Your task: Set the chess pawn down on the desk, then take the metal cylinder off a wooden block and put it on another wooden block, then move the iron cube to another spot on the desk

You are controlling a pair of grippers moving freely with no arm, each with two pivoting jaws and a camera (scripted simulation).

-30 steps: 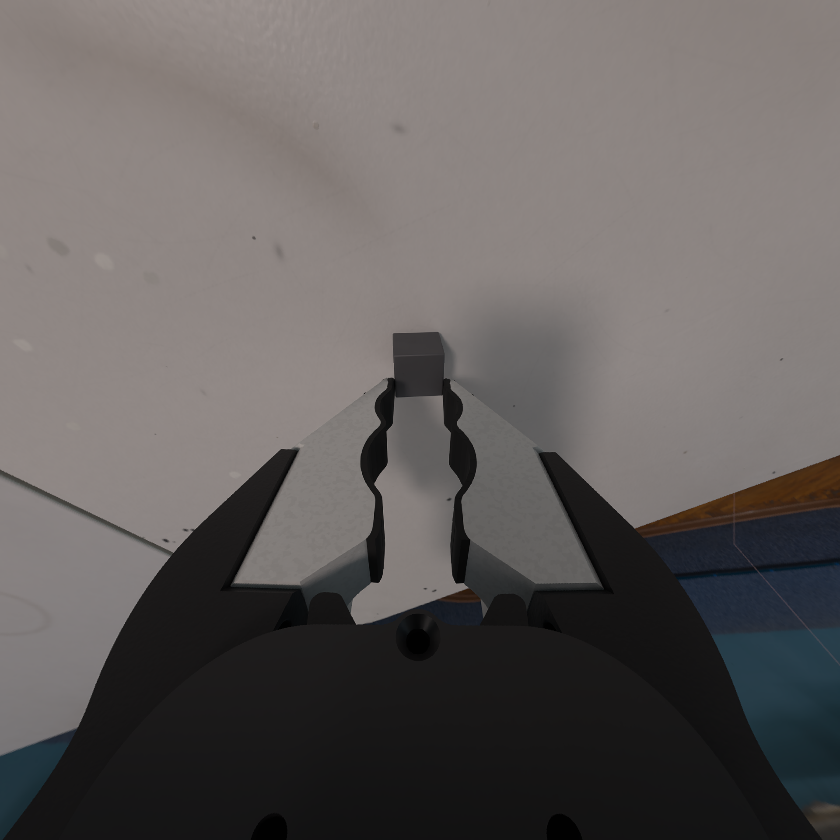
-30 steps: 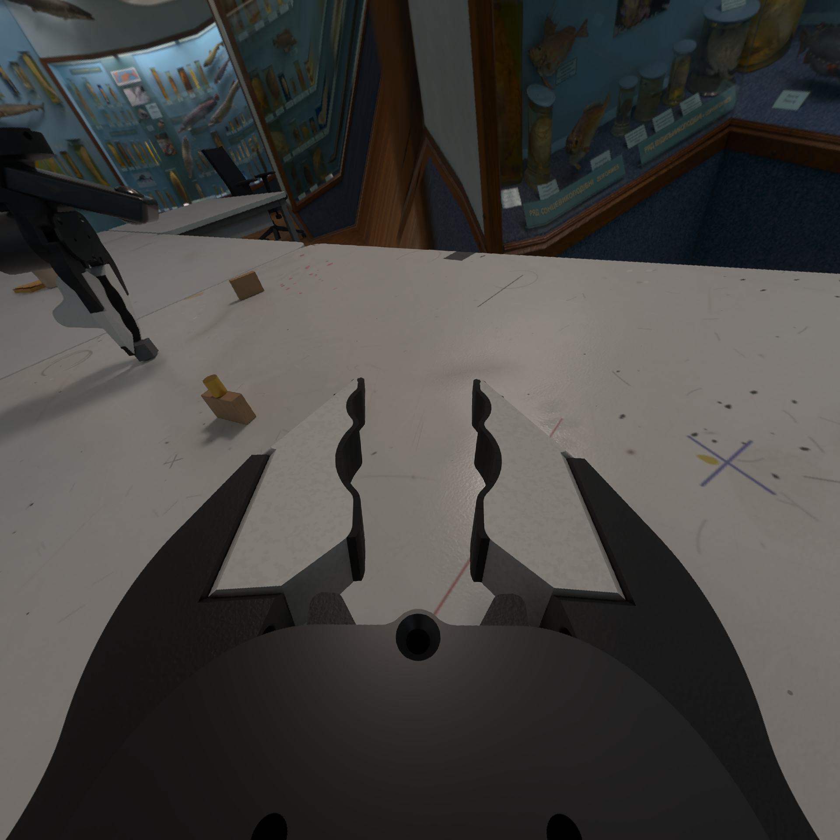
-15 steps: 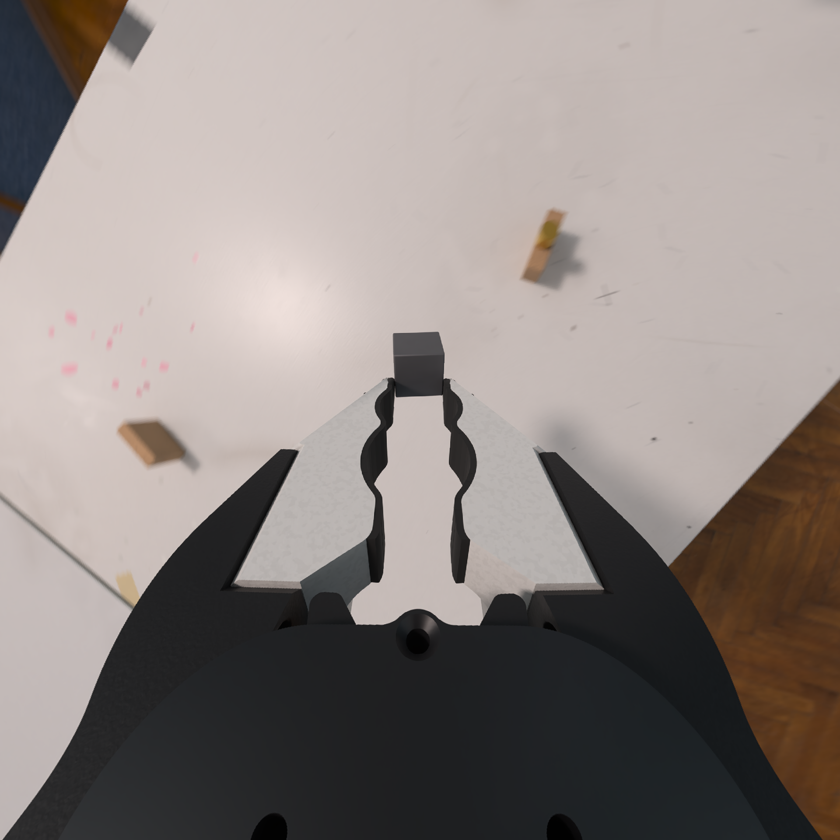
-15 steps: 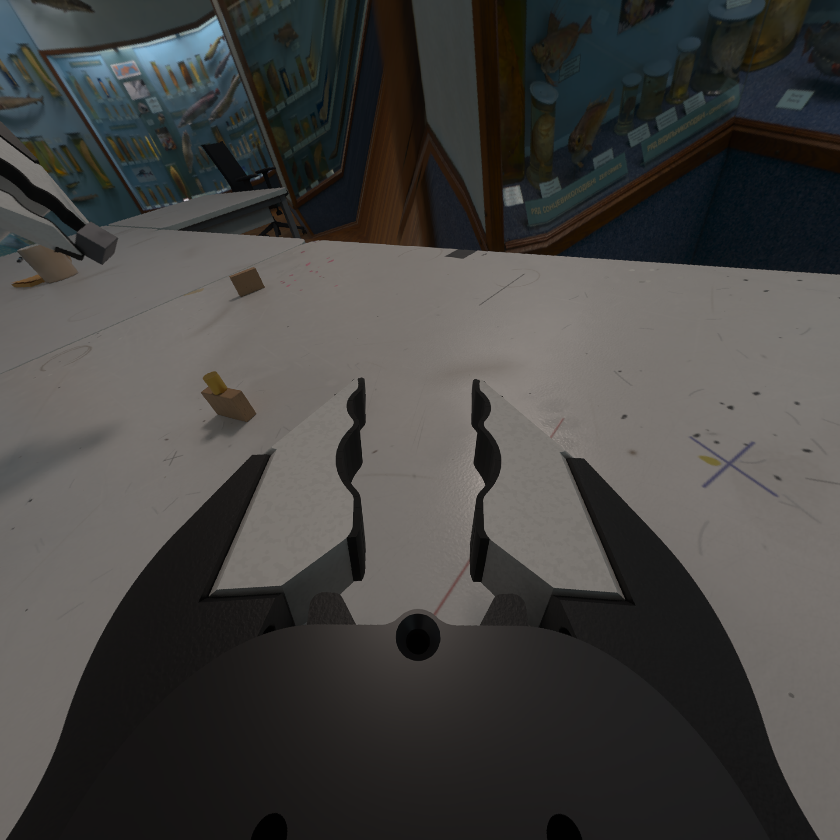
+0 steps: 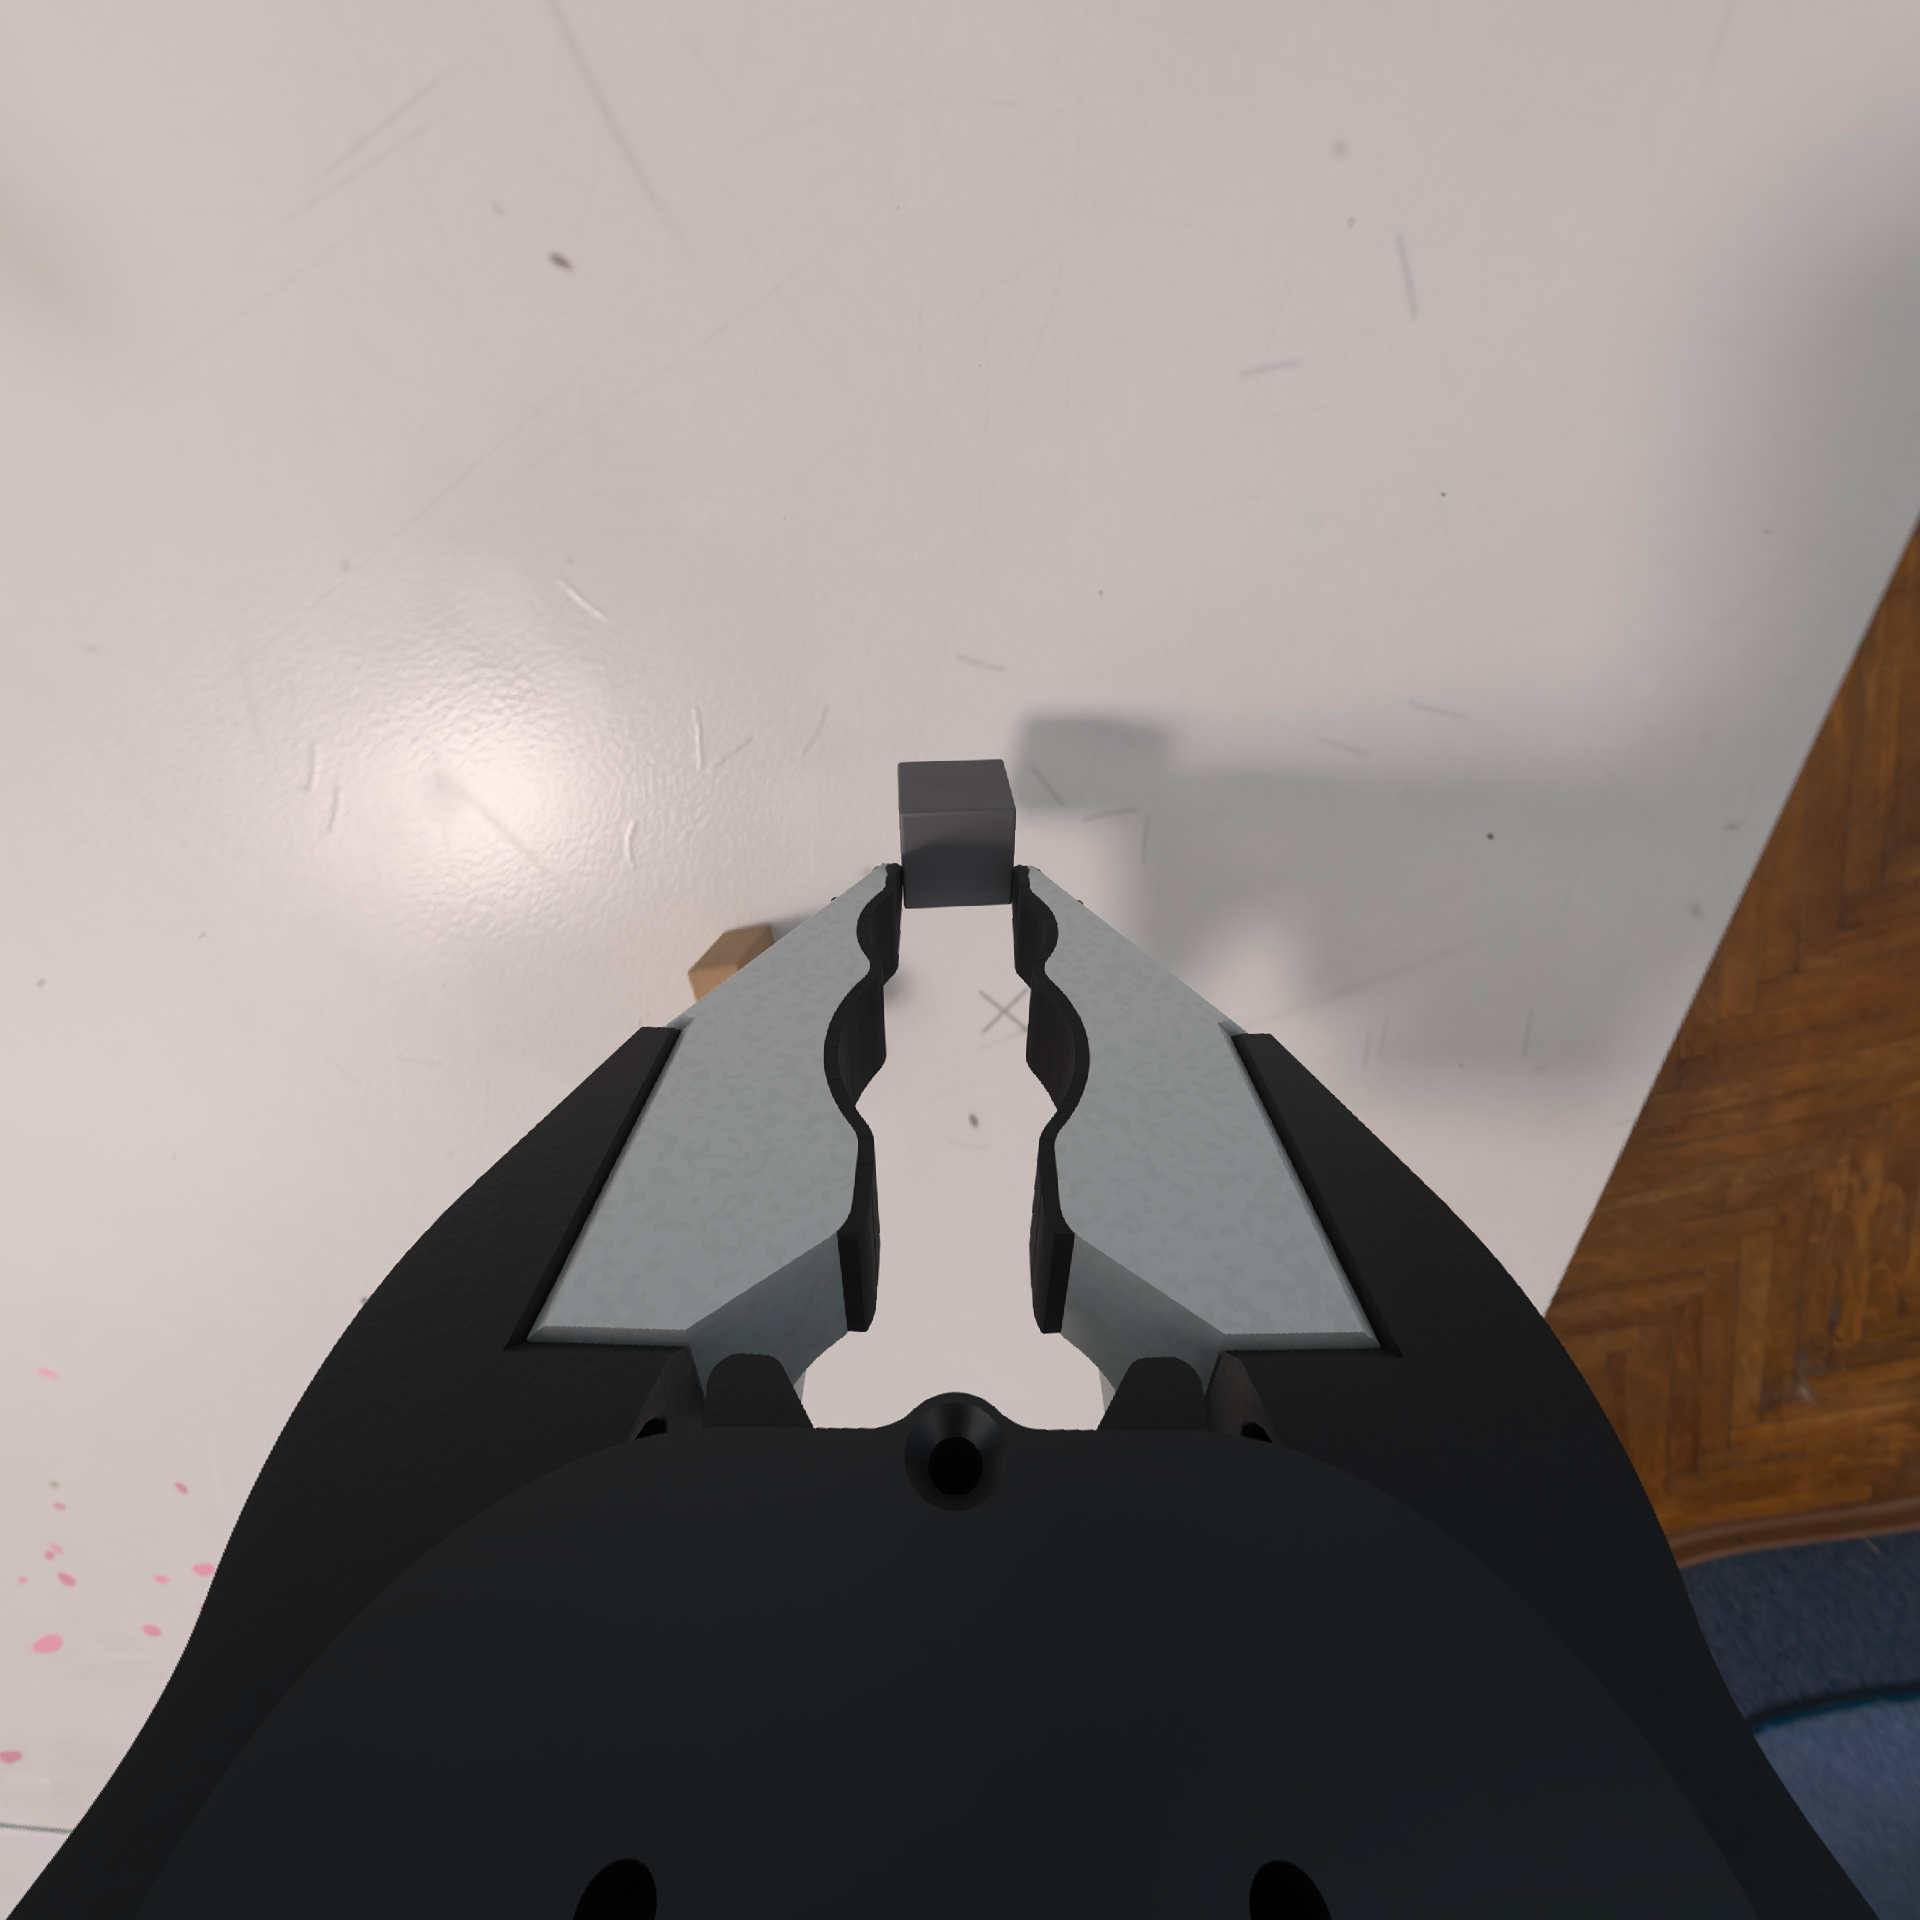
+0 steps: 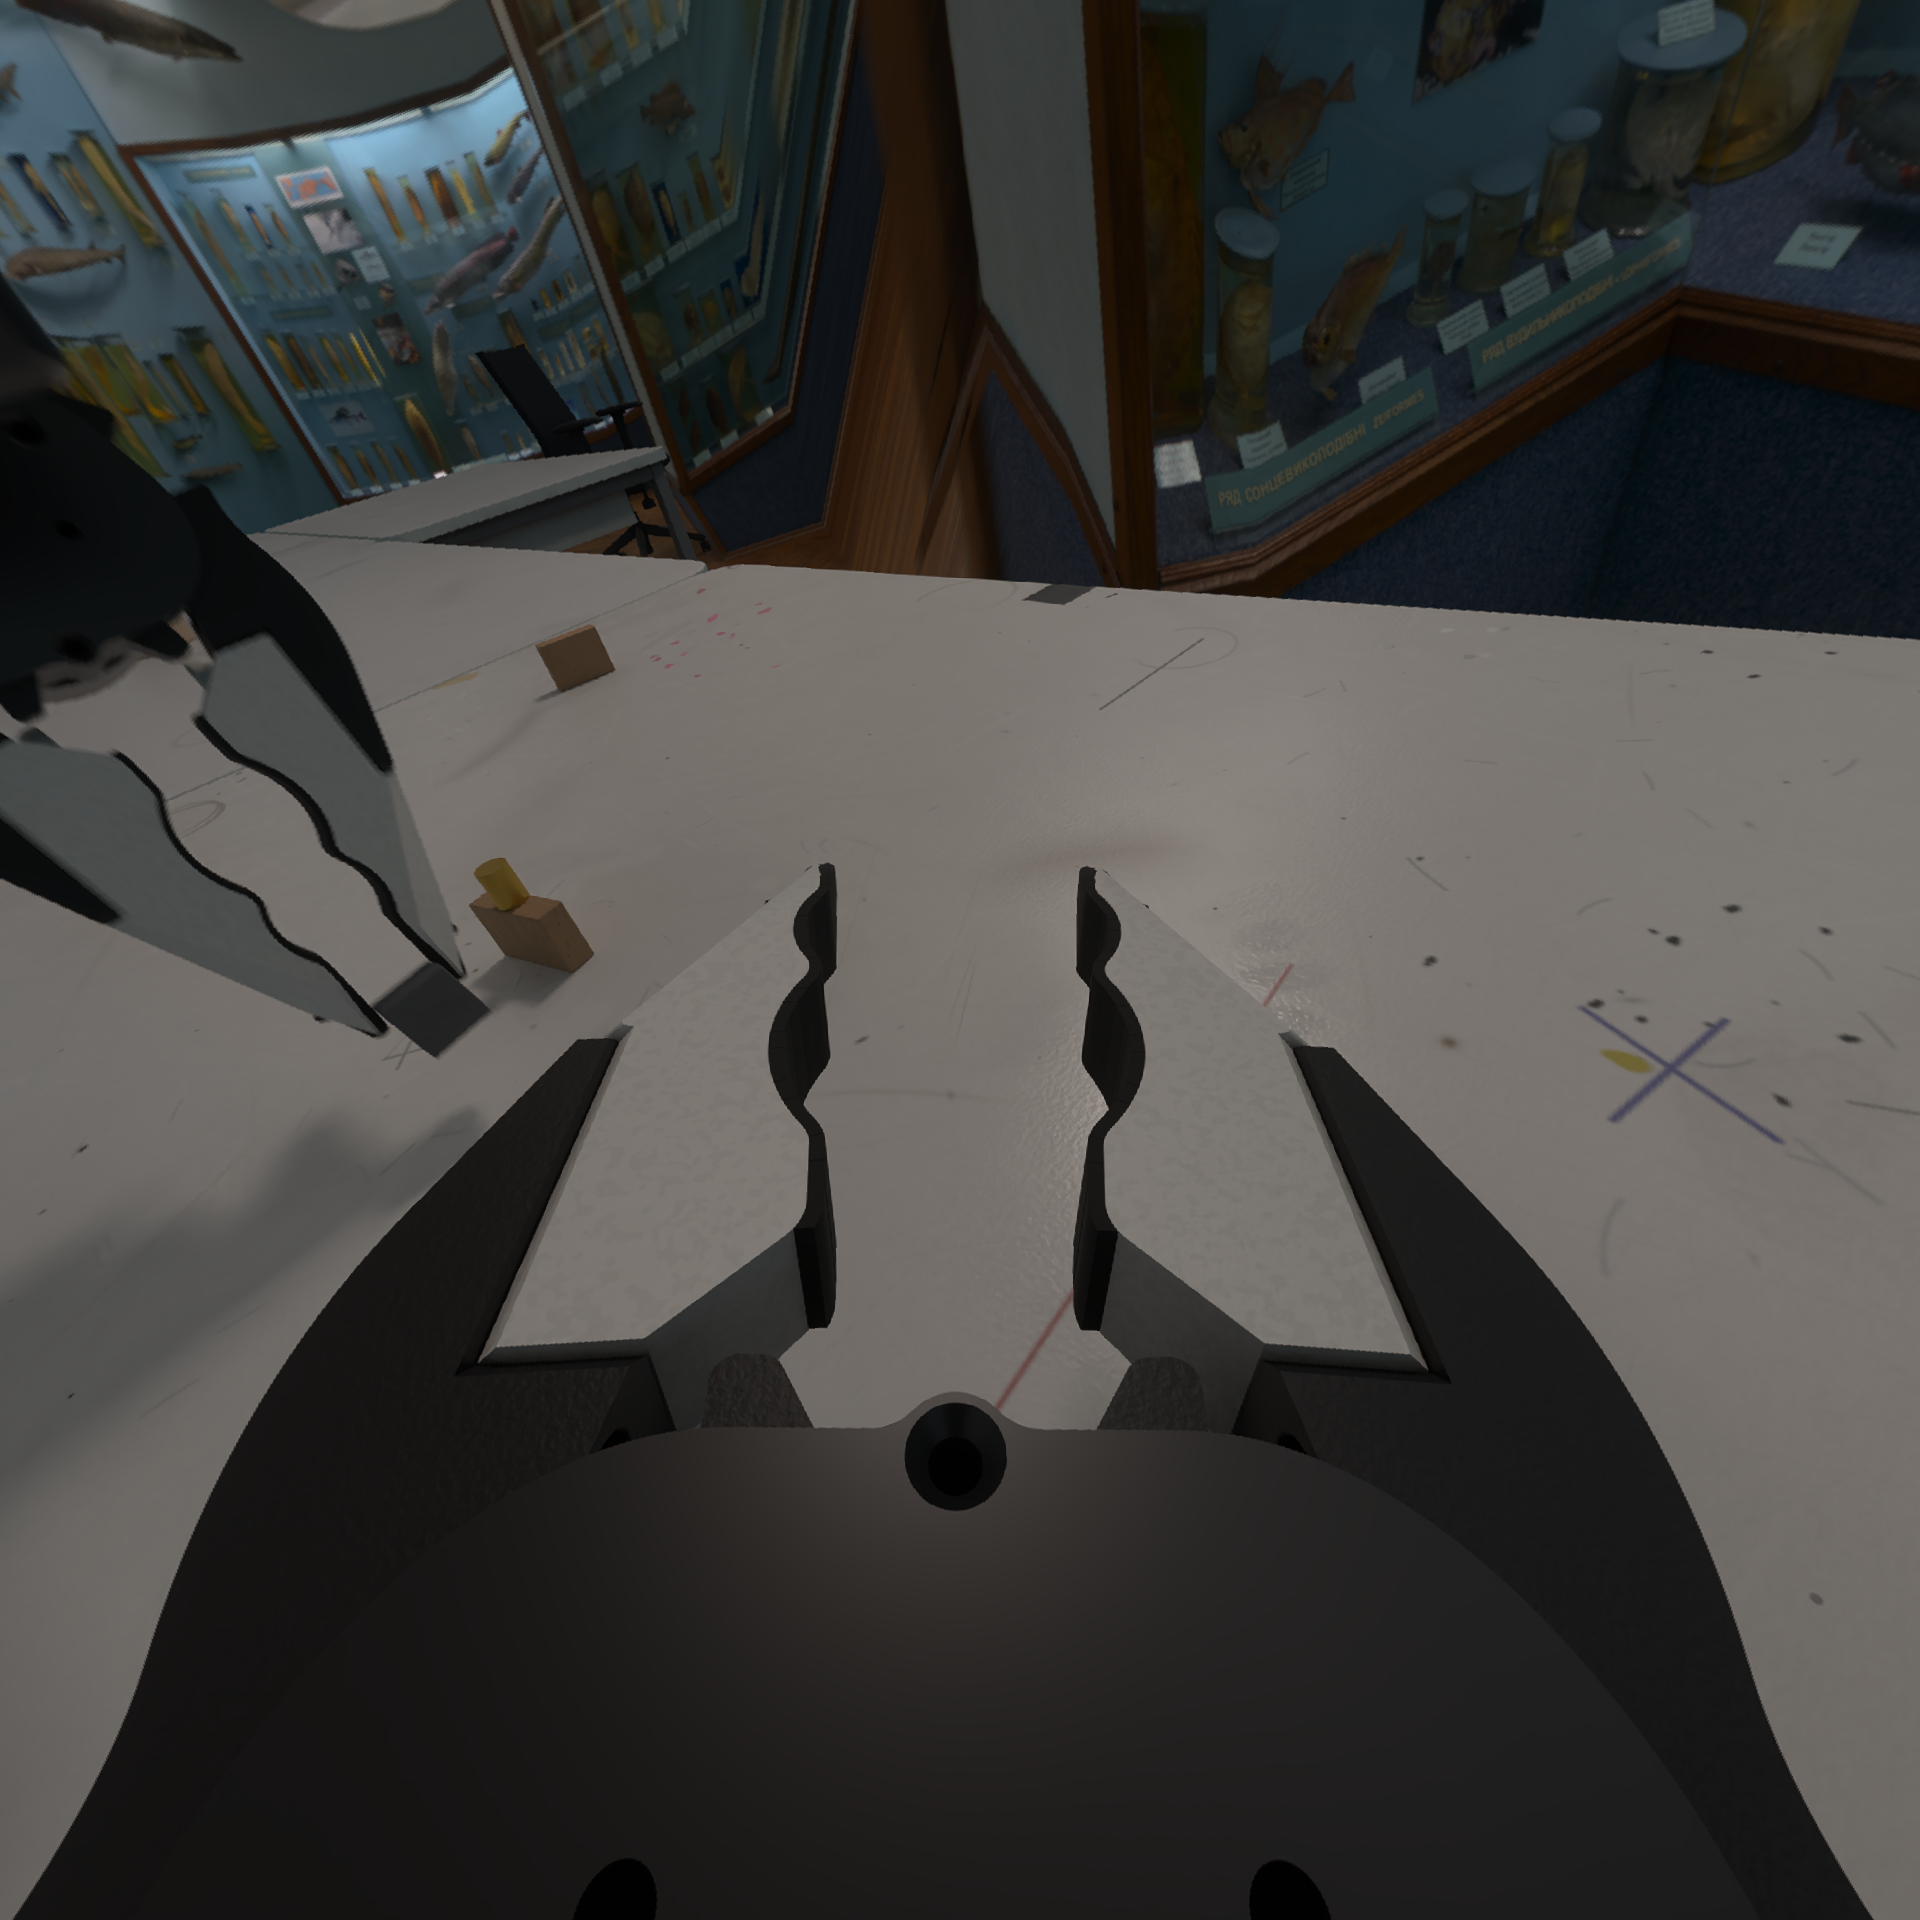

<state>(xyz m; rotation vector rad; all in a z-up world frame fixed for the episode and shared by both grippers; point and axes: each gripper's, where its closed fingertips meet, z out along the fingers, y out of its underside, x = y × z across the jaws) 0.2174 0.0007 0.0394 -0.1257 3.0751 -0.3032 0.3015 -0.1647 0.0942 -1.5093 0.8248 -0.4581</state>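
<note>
Between the left gripper's (image 5: 956,888) clamped tips, the iron cube (image 5: 954,831) hangs above bare table (image 5: 520,416); right gripper (image 6: 954,883) stands apart, empty.

The left gripper (image 5: 956,883) pinches the cube (image 5: 955,844) at its fingertips, above the desk (image 5: 520,416). A wooden block (image 5: 727,957) peeks out just left of the cube, partly hidden by a finger.

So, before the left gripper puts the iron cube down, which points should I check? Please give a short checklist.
1. Left gripper shut on the iron cube: ok.
2. Cube clear of the desk: cannot tell.
3. Bare desk ahead of the cube: ok.
4. Distance from the wooden block carrying the metal cylinder: not ok, very close.
5. Right gripper open and apart: ok.
</note>
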